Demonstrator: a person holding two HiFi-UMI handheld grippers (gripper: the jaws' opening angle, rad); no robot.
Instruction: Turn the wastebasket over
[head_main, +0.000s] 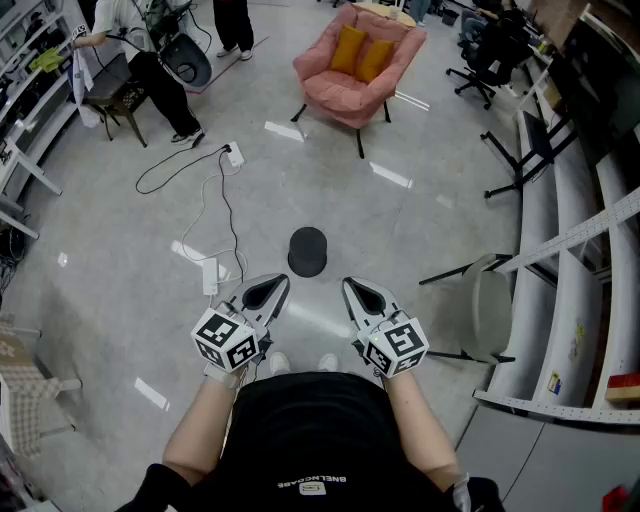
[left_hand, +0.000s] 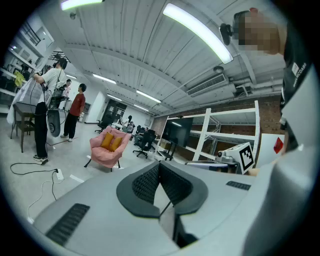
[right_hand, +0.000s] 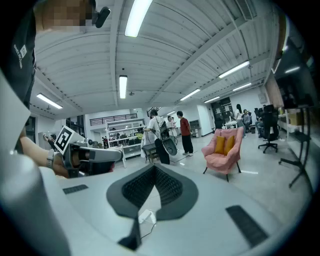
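Power strip (head_main: 211, 276): white, lying on the floor (head_main: 420, 225) off to the left.
Left gripper (head_main: 263, 291): jaws pressed together with nothing in them, held roughly level.
Basket (head_main: 307, 251): black and round, sitting on the floor just ahead, between the two gripper tips. Neither one's touching it.
Right gripper (head_main: 361, 293): same deal, closed tight and empty.
Armchair (head_main: 358, 62): pink, way beyond the basket.

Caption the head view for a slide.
Left gripper and right gripper, shut and empty, face a dark round wastebasket on the floor; pink armchair beyond.
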